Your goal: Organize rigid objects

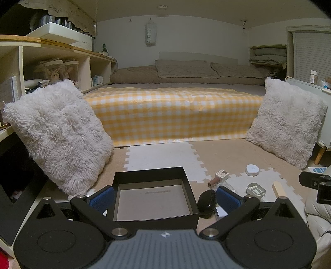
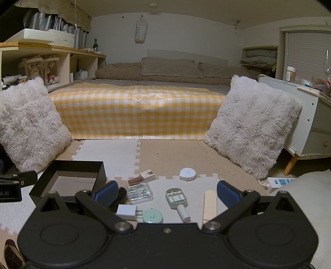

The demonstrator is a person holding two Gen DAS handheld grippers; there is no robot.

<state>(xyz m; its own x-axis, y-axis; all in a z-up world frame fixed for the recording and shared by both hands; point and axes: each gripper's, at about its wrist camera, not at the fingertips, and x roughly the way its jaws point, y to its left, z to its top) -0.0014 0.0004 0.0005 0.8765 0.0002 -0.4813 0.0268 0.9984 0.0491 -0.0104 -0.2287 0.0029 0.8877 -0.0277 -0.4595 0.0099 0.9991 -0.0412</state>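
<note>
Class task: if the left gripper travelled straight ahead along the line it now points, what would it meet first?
Most likely the open black box, which sits directly between the open jaws of the left gripper. Its near wall comes first, though depth is uncertain.

A black object [image 2: 120, 195] sits mostly hidden behind the right gripper's [image 2: 165, 193] finger, perhaps a case.

We read "SWEET" running down a white hanging pouch [image 2: 140, 31] on the back wall above the bed. On the brown paper fringe [image 2: 62, 9] at the top left corner we make out handwritten "GOOD"; the rest is illegible. Print on the small box [image 2: 148, 174] is too small for us to read
</note>
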